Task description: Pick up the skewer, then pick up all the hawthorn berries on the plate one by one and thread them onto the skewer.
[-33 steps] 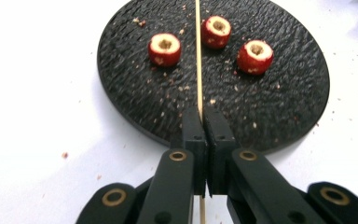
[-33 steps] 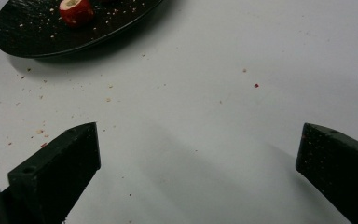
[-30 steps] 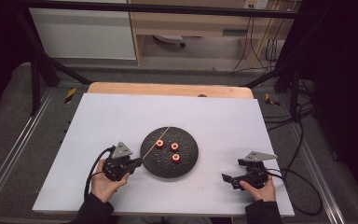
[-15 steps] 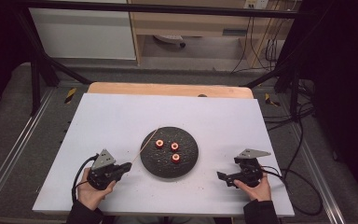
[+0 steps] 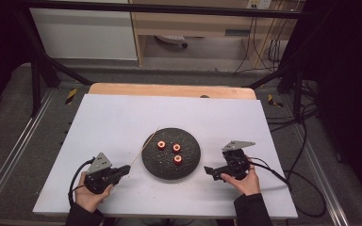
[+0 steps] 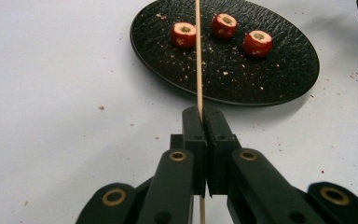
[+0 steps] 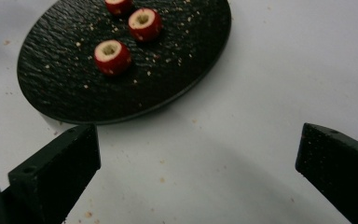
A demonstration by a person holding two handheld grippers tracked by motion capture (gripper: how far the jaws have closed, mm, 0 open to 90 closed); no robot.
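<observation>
Skewer in your clamped left claw is thin and brittle, so your wide-open, empty right claw should pinch a small, firm cored fruit by its sides.

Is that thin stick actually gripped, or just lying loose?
Gripped. In the left gripper view the left gripper's jaws are shut flat on the stick, which points out over the plate.

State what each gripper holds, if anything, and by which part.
The left gripper is shut on a thin wooden skewer, clamped near its lower end. The right gripper is open and holds nothing.
</observation>
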